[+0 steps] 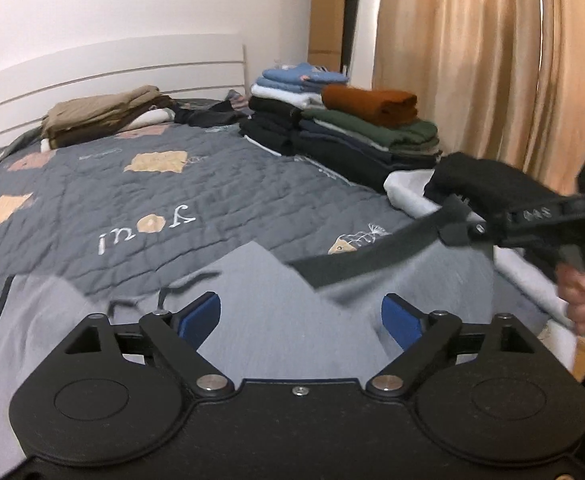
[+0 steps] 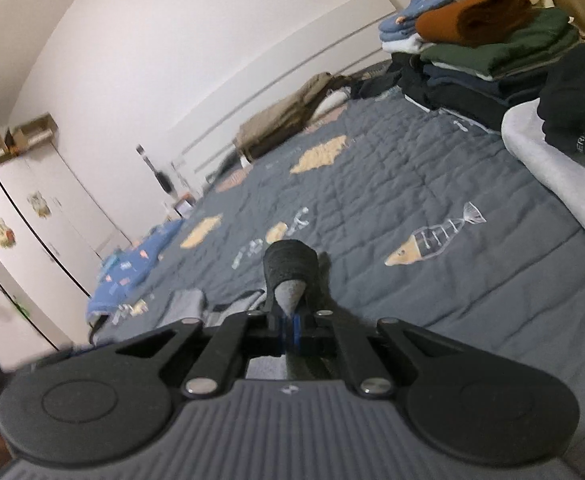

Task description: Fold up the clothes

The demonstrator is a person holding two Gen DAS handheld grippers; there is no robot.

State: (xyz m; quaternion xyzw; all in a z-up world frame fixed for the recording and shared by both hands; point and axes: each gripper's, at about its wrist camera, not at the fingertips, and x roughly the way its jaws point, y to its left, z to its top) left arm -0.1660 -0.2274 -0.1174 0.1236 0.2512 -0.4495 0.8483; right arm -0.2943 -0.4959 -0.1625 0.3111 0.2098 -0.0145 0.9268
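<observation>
Grey garment [image 1: 276,320] lies on the bed [image 1: 212,184], soft and floppy, probably light; right gripper [image 2: 290,312] pinches its dark trim, left gripper [image 1: 300,316] gapes empty above it, grab the hem

Matt grey stitched cloth quilt [image 1: 220,184] ahead of matt black plastic left gripper [image 1: 300,316]; smooth grey knit garment [image 1: 284,320] beneath it.

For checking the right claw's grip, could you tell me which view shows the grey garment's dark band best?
The left wrist view: the dark band stretches from the right claw across the grey garment. The right wrist view shows only its bunched end.
</observation>
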